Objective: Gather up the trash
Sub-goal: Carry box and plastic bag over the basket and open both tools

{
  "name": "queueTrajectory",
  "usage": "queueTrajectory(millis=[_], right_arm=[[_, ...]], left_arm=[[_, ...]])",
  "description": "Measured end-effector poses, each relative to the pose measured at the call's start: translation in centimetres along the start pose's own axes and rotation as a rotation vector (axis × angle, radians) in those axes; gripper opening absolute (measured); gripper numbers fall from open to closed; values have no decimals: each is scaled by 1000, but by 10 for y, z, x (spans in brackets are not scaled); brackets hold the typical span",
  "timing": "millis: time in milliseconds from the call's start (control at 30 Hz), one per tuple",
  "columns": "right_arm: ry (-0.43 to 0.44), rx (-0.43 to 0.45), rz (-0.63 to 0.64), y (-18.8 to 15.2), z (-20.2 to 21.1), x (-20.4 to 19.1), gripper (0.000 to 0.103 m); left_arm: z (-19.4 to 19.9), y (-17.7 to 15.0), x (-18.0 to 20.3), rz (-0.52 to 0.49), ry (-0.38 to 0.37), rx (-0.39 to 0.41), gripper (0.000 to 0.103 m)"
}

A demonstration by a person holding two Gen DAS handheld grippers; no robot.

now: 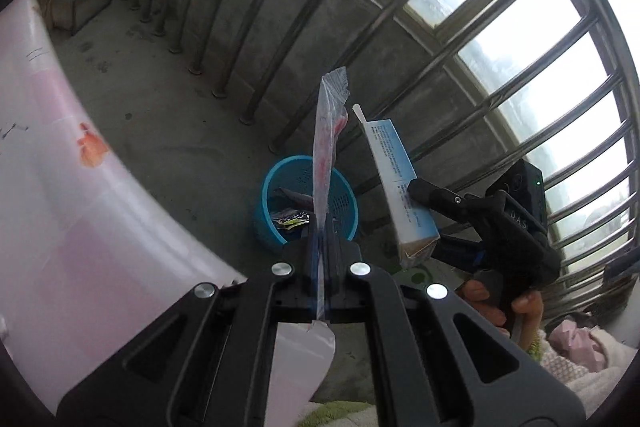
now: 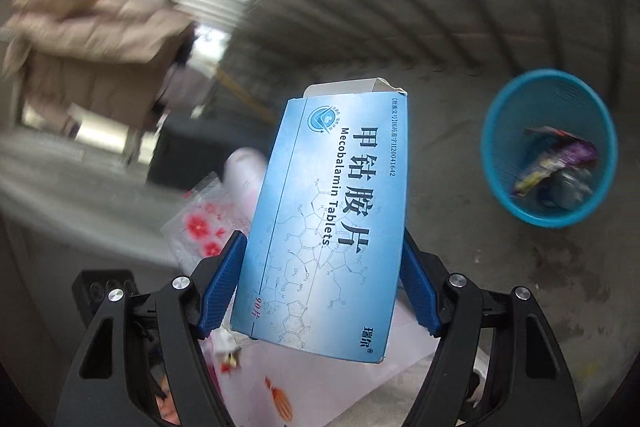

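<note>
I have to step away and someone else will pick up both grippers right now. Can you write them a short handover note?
Left gripper: jaws shut on a clear plastic wrapper with red print, held edge-on.
Right gripper: jaws clamped on a blue medicine box, top flap open.
Blue basket stands on the concrete floor by the railing; both items are in the air, not yet over it.
Done: some wrappers already lie in the basket.
Left: carry both pieces over the basket and release them. Whether more trash remains cannot be told from these views.
</note>
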State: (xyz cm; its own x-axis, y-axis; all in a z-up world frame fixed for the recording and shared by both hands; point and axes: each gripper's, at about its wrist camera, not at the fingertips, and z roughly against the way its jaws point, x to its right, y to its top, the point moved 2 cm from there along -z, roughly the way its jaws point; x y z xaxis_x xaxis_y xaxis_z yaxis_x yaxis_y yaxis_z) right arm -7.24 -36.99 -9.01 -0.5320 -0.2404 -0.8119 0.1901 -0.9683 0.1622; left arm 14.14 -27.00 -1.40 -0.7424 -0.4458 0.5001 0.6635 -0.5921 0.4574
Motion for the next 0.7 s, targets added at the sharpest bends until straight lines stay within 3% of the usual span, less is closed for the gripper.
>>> queueTrajectory(millis=[100, 267, 333, 400, 433, 533, 700], right_arm=[[-68, 41, -119, 21, 0, 39, 72], [-210, 77, -160, 59, -15, 78, 74], [-289, 55, -167, 76, -31, 93, 76], [-326, 64, -177, 87, -41, 115, 78], [-341, 69, -186, 93, -45, 126, 79], [-321, 81, -228, 98, -49, 143, 79], [-302, 124, -202, 93, -41, 140, 79]], left_arm=[[-57, 17, 9, -22, 16, -104, 0], [-138, 49, 17, -35, 28, -204, 0], [-170, 56, 20, -42, 38, -247, 6], [-195, 56, 15, -17, 84, -268, 27], [-203, 57, 12, 5, 94, -269, 28], [-205, 52, 3, 56, 99, -261, 29], [-166, 49, -5, 68, 99, -171, 39]])
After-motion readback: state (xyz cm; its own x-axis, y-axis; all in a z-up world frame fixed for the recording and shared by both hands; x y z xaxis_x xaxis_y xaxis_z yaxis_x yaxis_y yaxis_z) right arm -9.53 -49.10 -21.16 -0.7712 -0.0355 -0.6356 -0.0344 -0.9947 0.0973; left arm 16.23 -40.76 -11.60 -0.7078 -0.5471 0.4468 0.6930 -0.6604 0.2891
